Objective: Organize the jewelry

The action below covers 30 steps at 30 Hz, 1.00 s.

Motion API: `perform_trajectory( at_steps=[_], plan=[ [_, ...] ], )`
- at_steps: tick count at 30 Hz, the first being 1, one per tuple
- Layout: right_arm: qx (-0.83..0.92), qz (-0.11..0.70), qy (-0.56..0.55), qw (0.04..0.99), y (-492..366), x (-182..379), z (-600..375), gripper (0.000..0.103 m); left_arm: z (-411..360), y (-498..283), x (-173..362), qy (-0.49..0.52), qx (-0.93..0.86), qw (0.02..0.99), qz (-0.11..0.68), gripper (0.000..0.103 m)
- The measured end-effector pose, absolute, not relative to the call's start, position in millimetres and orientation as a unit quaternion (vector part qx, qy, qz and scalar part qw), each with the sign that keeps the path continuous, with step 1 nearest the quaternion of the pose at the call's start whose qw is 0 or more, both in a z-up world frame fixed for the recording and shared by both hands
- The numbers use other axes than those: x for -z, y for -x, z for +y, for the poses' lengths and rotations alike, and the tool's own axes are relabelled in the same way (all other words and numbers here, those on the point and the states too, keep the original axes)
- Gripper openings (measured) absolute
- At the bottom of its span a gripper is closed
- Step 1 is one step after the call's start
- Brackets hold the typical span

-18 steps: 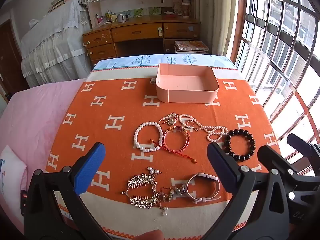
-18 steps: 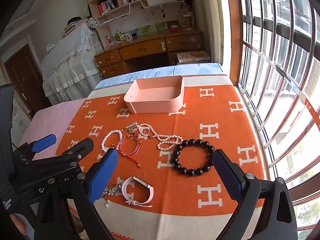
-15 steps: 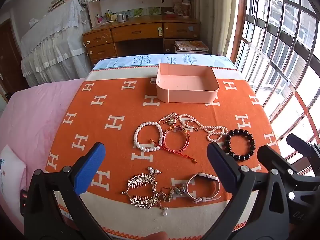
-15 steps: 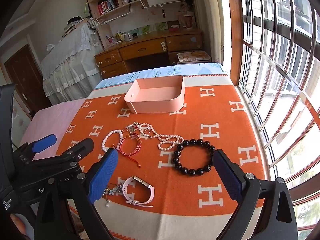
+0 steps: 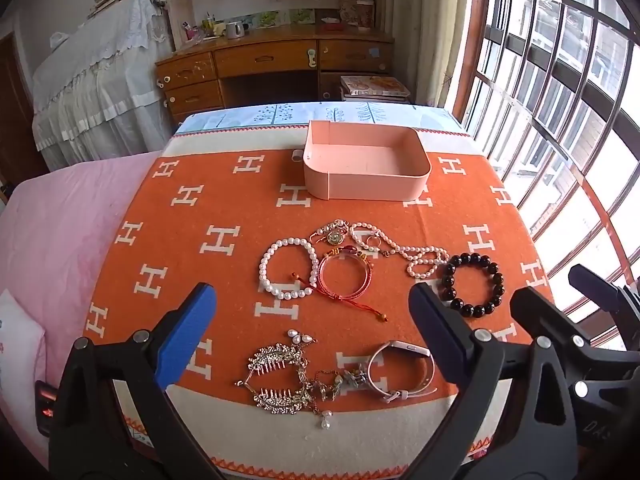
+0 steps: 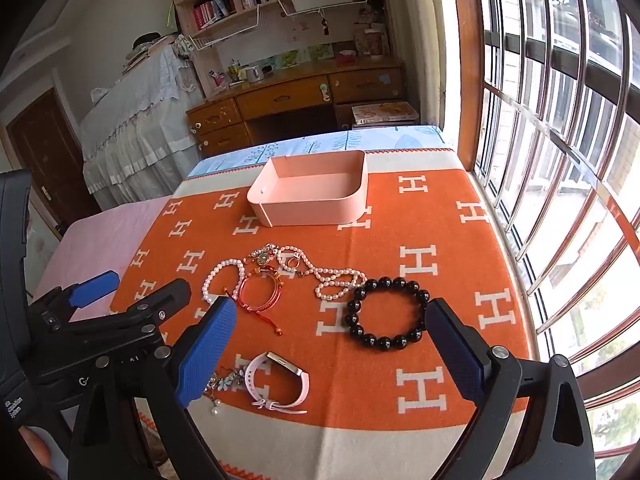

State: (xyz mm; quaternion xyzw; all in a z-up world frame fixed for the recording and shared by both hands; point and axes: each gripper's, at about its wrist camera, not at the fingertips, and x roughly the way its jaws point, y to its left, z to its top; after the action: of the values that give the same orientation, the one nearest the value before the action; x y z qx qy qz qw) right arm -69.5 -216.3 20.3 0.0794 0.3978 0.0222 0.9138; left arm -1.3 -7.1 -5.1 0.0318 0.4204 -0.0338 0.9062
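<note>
Nothing much had moved since the earlier frames: both views matched, with only a hair of drift in the right wrist view, and no jewelry had shifted. We held the left gripper (image 5: 312,328) and the right gripper (image 6: 330,344) spread fully wide, both released, nothing between the jaws, tilted down over the orange H-patterned blanket (image 5: 224,200).

We judged the task not yet begun: the pink rectangular open tray (image 5: 366,160) sat empty at 12 o'clock, and every piece lay loose on the blanket. From the left wrist view, the white pearl bracelet (image 5: 286,268) and red cord bangle (image 5: 346,276) lay at centre, touching each other. The long pearl necklace (image 5: 400,248) ran off toward 2 o'clock, touching the black round-bead bracelet (image 5: 472,284). The silver rhinestone hair comb (image 5: 280,376) and pale pink strap watch (image 5: 404,372) sat at 6 o'clock near the blanket's cream border.

Next move, we guessed: the right gripper drops on the black bracelet (image 6: 386,312), which lay just ahead of its jaws, then carries it to the tray (image 6: 312,196).

Room: open blanket lay at 9 o'clock and at 3 o'clock. The barred window (image 6: 560,140) ran close along the right edge, so little margin there. The two grippers sat side by side, near each other, a collision risk.
</note>
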Motion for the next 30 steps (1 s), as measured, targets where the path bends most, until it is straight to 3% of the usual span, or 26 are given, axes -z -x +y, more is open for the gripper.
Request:
perform_trajectory(
  at_steps=[30],
  plan=[
    [-0.021, 0.405, -0.077, 0.911, 73, -19, -216, 0.097, 8, 3, 7, -0.022, 0.035, 0.899, 0.436, 0.092]
  ],
)
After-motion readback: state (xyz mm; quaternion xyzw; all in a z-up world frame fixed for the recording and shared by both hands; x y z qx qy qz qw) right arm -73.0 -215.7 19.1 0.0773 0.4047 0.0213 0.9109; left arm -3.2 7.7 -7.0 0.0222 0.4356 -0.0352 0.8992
